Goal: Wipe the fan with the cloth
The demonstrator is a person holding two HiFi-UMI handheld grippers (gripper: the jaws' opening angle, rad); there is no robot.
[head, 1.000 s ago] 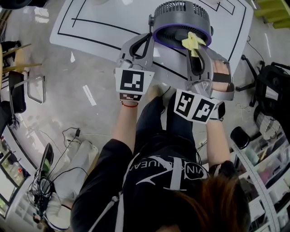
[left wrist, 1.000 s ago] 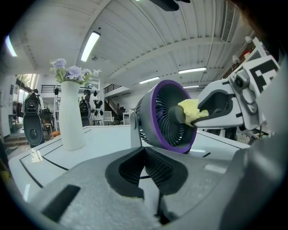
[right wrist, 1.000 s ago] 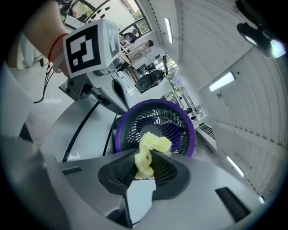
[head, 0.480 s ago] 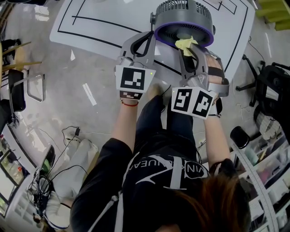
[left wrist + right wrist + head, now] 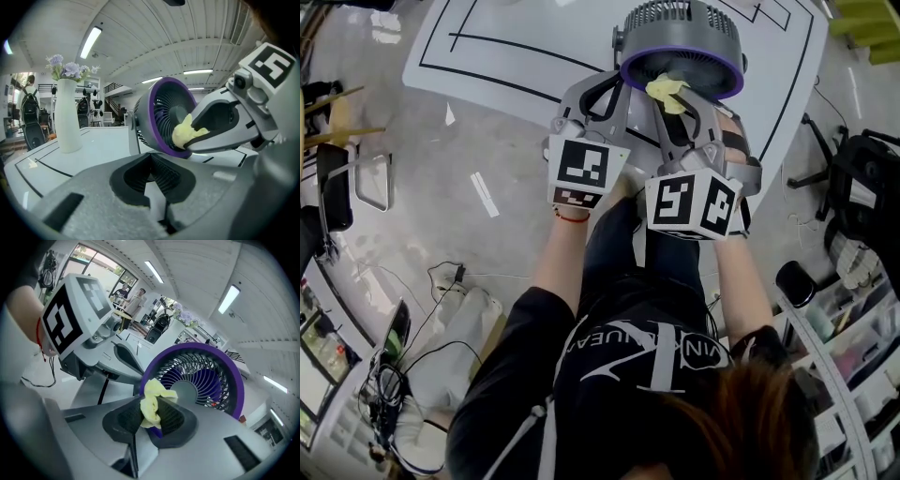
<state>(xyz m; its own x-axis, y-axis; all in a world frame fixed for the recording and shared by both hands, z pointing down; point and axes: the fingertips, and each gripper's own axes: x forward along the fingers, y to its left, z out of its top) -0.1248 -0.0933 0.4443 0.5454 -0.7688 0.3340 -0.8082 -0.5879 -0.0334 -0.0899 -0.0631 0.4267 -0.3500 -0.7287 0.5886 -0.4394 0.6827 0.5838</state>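
The right gripper (image 5: 150, 418) is clamping a crumpled yellow cloth (image 5: 151, 404) between its jaws and is pressing it onto the near part of the purple front ring of the fan (image 5: 680, 37), which is standing at the near edge of the white table (image 5: 516, 47). The left gripper (image 5: 607, 89) is hovering just beside the fan's left side, with its jaws drawn together on nothing; whether it is touching the housing is unclear. The wiping itself seems to be in hand. The next move is probably calling for a sweep of the cloth round the ring and across the grille, lightly enough that the fan is not pushed back.
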